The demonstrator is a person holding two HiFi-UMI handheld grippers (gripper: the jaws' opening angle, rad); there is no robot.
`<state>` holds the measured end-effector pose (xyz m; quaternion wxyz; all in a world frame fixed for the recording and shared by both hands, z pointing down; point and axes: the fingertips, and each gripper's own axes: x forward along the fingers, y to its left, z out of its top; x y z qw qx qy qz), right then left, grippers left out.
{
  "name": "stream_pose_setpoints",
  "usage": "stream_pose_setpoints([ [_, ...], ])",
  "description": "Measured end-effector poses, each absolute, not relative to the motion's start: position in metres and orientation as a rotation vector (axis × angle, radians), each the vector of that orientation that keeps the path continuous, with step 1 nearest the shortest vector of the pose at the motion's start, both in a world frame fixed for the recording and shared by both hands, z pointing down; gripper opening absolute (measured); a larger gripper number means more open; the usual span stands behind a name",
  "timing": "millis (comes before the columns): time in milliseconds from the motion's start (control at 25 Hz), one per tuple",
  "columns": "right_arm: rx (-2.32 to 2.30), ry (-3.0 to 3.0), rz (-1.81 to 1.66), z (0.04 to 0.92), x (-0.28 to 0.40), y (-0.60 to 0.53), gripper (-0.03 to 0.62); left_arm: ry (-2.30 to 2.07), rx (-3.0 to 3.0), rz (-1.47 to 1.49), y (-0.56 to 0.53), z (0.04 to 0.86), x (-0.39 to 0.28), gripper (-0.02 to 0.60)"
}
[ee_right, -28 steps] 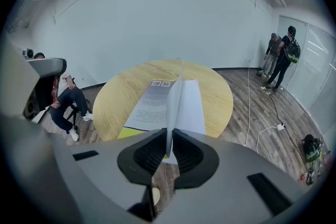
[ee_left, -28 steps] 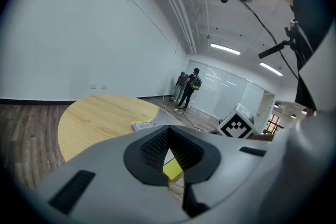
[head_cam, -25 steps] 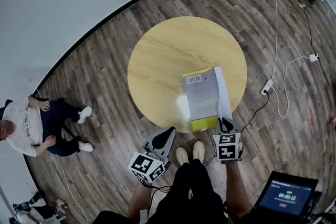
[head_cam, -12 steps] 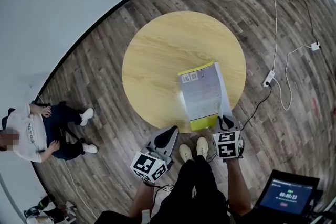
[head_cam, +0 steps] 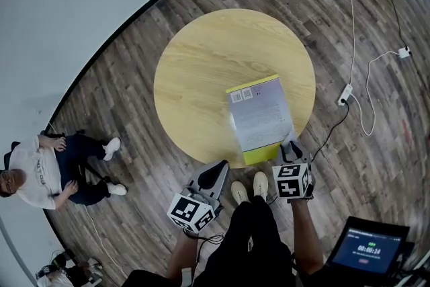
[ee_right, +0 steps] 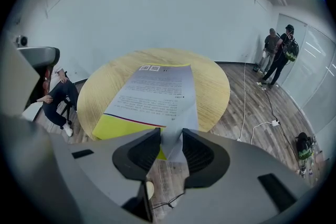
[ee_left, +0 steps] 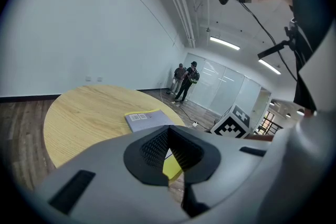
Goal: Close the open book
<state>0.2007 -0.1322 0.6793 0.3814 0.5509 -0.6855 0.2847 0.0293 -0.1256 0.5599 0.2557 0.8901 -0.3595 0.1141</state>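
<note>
A book (head_cam: 259,119) with a grey printed cover and yellow bands lies flat near the front right edge of the round wooden table (head_cam: 201,70). My right gripper (head_cam: 289,148) is at the book's near right corner, pointing steeply down. In the right gripper view its jaws (ee_right: 170,149) are opening; a pale corner of the cover (ee_right: 173,136) lies between the pads, which stand apart from it. My left gripper (head_cam: 215,175) hangs off the table's front edge, shut and empty (ee_left: 169,152), left of the book (ee_left: 147,120).
A person sits on the floor at the left (head_cam: 40,168). A power strip with white cable (head_cam: 346,94) lies on the floor right of the table. A screen (head_cam: 369,249) stands at lower right. Two people (ee_right: 278,55) stand by the glass wall.
The pale leaf that stood up along the book's right edge has come down flat onto the book. Both grippers have stayed where they were.
</note>
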Motion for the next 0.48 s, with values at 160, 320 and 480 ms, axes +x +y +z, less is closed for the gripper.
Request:
stream_pose_setpoints([
  [160,1.401,-1.749,0.739,0.689,0.203,-0.142,0.113,-0.972,2.416,0.313,-0.134,0.566,0.031,-0.002],
  [320,1.42,-1.754,0.729,0.684,0.207,-0.145,0.113,-0.982,2.423,0.308,-0.134,0.564,0.029,-0.002],
  [480,1.464,-1.749,0.694,0.665,0.214,-0.147,0.114,-0.994,2.432,0.301,-0.131,0.557,0.025,-0.002],
])
